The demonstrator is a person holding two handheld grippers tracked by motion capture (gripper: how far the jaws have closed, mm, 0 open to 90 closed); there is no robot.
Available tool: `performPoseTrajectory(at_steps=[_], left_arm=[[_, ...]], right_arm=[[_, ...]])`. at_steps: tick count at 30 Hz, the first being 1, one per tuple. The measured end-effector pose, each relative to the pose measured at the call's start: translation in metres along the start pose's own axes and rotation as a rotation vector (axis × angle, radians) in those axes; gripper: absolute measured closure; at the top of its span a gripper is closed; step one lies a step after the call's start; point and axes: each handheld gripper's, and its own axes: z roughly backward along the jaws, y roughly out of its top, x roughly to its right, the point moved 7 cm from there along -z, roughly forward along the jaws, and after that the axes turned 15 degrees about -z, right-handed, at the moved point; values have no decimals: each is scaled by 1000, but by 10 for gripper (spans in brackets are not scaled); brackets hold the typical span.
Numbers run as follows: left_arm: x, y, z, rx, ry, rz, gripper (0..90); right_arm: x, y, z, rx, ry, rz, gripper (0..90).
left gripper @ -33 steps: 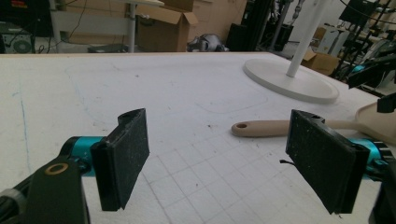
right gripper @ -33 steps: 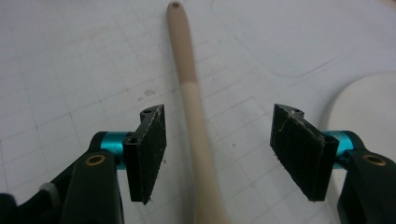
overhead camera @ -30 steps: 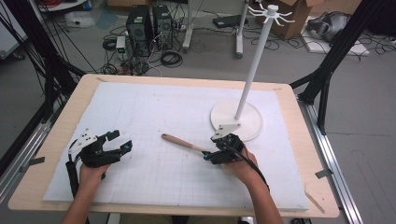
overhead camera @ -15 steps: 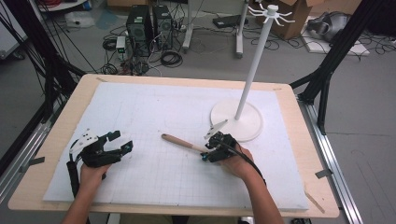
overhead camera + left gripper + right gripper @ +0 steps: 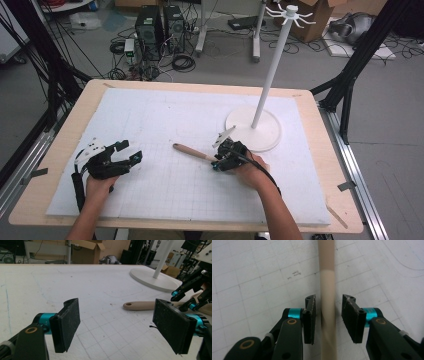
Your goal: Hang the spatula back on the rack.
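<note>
Wooden handle [image 5: 194, 152] flat on the white mat [image 5: 150, 120], near the middle, pointing from the right gripper [image 5: 220, 161] up and leftward, hole end [image 5: 128, 304] farthest from that gripper. Right gripper [image 5: 328, 308] low over the handle's near end, jaws astride it and parted a little wider than the wood, a slim gap on each side in the right gripper view; pads seemingly not yet pressing, though blur along the handle [image 5: 326, 290] makes contact hard to rule out. Gripped by the right hand [image 5: 252, 172], just beside the stand base [image 5: 260, 134]. White pole [image 5: 270, 70] upright from that base, hooks [image 5: 289, 14] at the top. Left gripper [image 5: 127, 156] well apart at the mat's left side, in the left hand [image 5: 97, 182], jaws spread wide with nothing between them; the same wide spread in the left gripper view [image 5: 116, 322], over bare grid-lined mat, handle [image 5: 142, 305] and right gripper [image 5: 190, 293] beyond. Mat on a wooden table [image 5: 60, 150].
</note>
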Motion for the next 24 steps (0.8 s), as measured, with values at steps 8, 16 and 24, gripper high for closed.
performPoseTrajectory(at_steps=[8, 16, 24], left_arm=[[0, 0, 0, -1, 2, -1, 225], [-1, -1, 0, -2, 2, 0, 227], [-1, -2, 0, -4, 3, 2, 228]], right_arm=[[0, 2, 0, -17, 22, -17, 771], [-1, 3, 5, 4, -6, -8, 777], [5, 10, 39, 159, -55, -43, 782]])
